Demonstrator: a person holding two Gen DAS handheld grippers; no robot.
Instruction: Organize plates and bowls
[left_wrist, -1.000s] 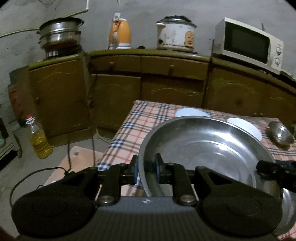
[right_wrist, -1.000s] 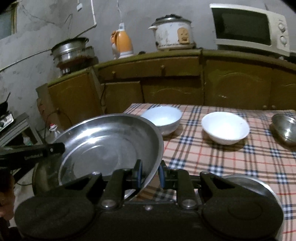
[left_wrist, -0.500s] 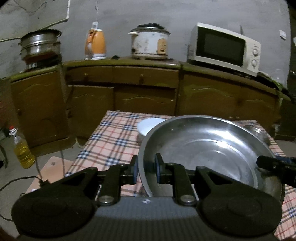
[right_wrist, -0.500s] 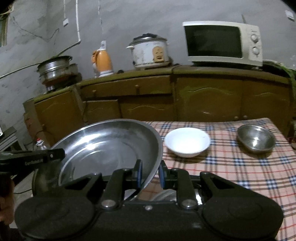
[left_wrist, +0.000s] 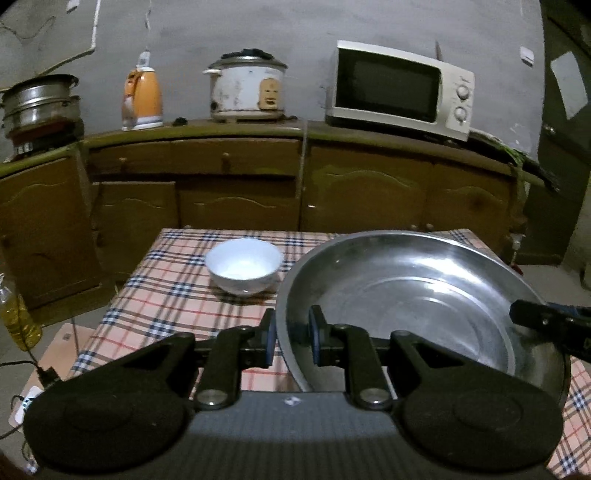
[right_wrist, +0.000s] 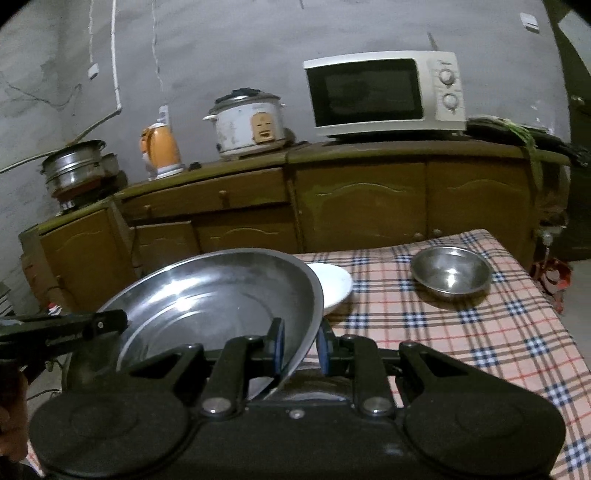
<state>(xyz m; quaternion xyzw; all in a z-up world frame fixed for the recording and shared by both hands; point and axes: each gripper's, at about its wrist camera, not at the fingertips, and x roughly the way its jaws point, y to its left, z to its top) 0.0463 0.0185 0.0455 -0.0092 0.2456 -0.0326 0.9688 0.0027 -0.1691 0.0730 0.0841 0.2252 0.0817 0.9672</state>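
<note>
Both grippers carry one thing between them — a large, round, shallow stainless-steel basin (left_wrist: 417, 295). The left gripper (left_wrist: 291, 338) is clamped on the basin's near-left rim, one pad inside the wall and one outside; the right gripper (right_wrist: 300, 341) is clamped the same way on the opposite rim. The basin appears to be held off the plaid tablecloth (right_wrist: 480, 332), so the step in hand looks like the carry: transporting the big basin across the table toward wherever the dishes are to be gathered.

The basin faces mouth-up, tipped slightly in the right wrist view. Being round, it has no true long axis; the line that matters runs rim to rim between the two grips.

Ahead of the left gripper sits a white ceramic bowl (left_wrist: 243, 264); ahead and right of the right gripper stands a small steel bowl (right_wrist: 450, 271).

The next move likely calls for both hands travelling together — level, equal spacing — then lowering onto bare cloth clear of the bowls before either grip loosens.
</note>
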